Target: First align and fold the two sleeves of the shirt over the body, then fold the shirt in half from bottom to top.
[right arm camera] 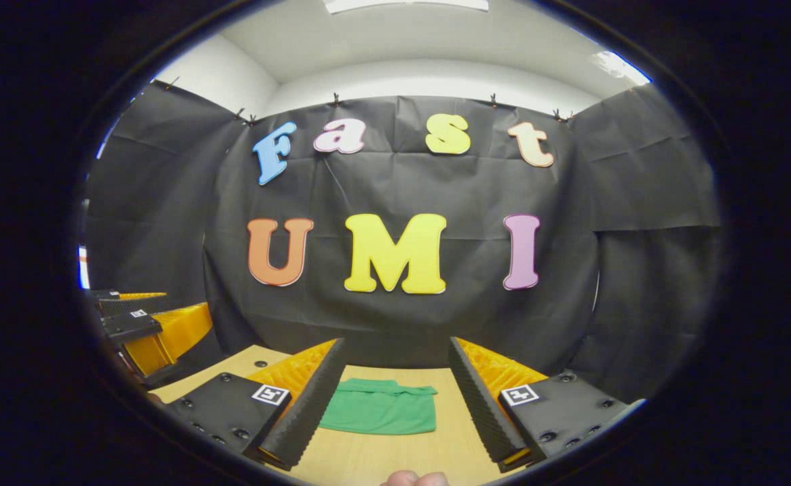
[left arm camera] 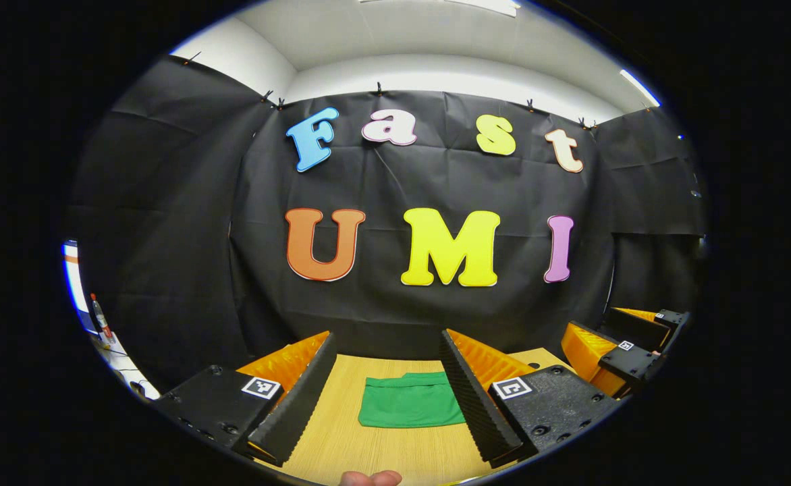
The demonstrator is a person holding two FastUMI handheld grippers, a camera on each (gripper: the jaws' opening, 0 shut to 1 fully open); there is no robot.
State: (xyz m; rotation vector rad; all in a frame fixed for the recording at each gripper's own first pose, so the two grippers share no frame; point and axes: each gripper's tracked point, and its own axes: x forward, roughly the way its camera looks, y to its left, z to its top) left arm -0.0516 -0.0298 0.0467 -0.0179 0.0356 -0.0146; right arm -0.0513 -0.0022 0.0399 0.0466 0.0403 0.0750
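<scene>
Left gripper view: left gripper point(left arm camera: 385, 395) raised, fingers spread wide, empty; one green shirt point(left arm camera: 410, 401), folded compact, near table point(left arm camera: 368, 452) far edge. Right gripper point(left arm camera: 628, 344) at right.

Right gripper view: right gripper point(right arm camera: 395, 398) wide, empty; same shirt point(right arm camera: 378, 408); two grippers total. Judged complete; best withdrawn without snagging cloth.

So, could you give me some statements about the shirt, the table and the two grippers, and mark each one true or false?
1. The green shirt lies folded into a compact rectangle on the wooden table. True.
2. The left gripper has its jaws shut on the shirt. False: they stand open, clear of the cloth.
3. The right gripper holds its jaws open. True.
4. The shirt hangs over the table's edge. False: it rests wholly on the tabletop.
</scene>
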